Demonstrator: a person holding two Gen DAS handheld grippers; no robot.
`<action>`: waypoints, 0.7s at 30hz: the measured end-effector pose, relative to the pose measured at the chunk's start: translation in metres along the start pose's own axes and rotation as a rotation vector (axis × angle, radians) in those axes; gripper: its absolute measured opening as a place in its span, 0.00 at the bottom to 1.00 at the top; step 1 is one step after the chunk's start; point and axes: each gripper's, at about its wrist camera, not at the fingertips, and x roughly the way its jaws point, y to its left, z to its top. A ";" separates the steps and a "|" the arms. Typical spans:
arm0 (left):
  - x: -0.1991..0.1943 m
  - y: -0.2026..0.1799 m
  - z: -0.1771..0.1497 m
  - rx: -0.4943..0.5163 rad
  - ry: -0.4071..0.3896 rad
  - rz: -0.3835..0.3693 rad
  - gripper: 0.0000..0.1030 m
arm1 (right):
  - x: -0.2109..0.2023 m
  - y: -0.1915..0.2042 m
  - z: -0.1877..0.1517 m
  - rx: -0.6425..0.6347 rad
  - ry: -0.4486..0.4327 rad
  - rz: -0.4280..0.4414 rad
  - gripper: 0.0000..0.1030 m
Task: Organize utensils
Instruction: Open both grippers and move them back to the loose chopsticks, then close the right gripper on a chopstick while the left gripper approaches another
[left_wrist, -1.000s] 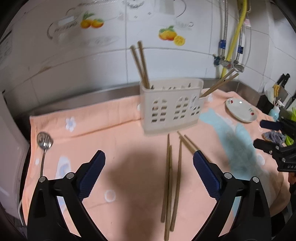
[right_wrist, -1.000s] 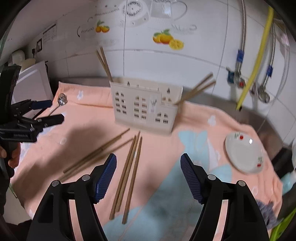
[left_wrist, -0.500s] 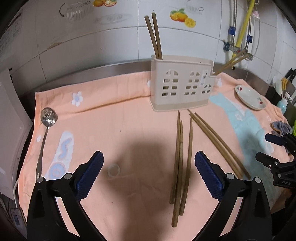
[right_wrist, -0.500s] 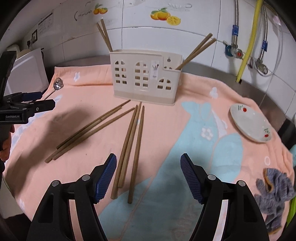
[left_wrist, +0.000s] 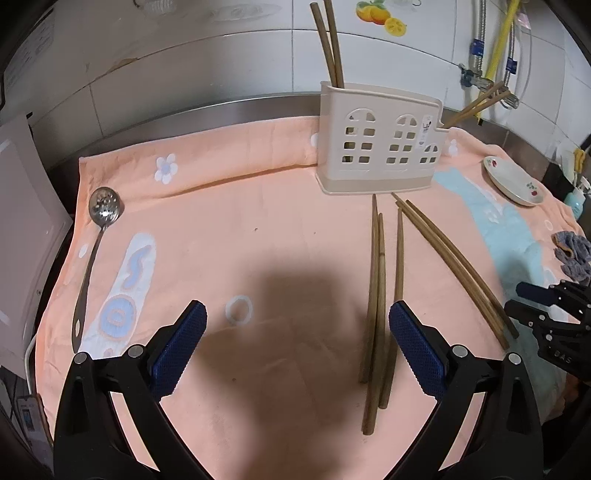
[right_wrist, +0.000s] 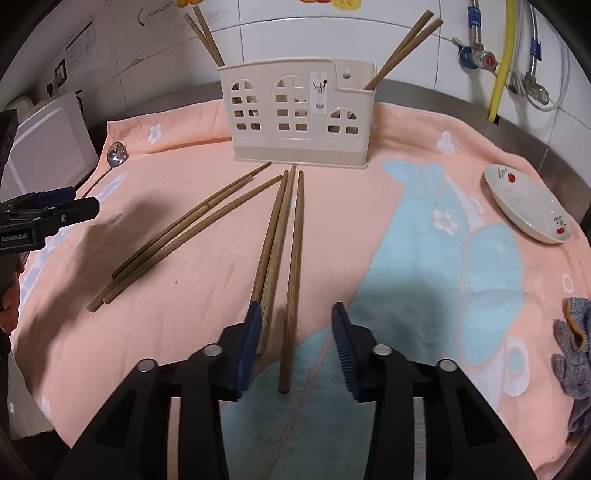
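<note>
Right gripper lower, fingers closing around chopstick | left gripper fingers apart, lower

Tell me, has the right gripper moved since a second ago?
Yes. The right gripper has come down toward the towel, closing around loose chopsticks; the utensil holder now sits higher in its view.

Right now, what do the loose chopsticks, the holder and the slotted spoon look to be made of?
Loose chopsticks: likely wood or bamboo; matte brown, faint grain.
Holder: probably moulded plastic; smooth cream, window-shaped cutouts, slightly darker base.
Slotted spoon: metal, likely stainless steel; shiny, mirror glints on its perforated bowl.
</note>
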 end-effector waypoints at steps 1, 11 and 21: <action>0.000 0.001 -0.001 -0.002 0.000 0.001 0.95 | 0.001 0.000 0.000 0.002 0.002 -0.001 0.29; 0.004 0.003 -0.006 -0.002 0.018 0.014 0.95 | 0.009 0.003 -0.001 0.003 0.018 0.012 0.16; 0.011 0.002 -0.010 0.010 0.041 0.025 0.95 | 0.018 0.007 -0.004 -0.022 0.040 -0.015 0.07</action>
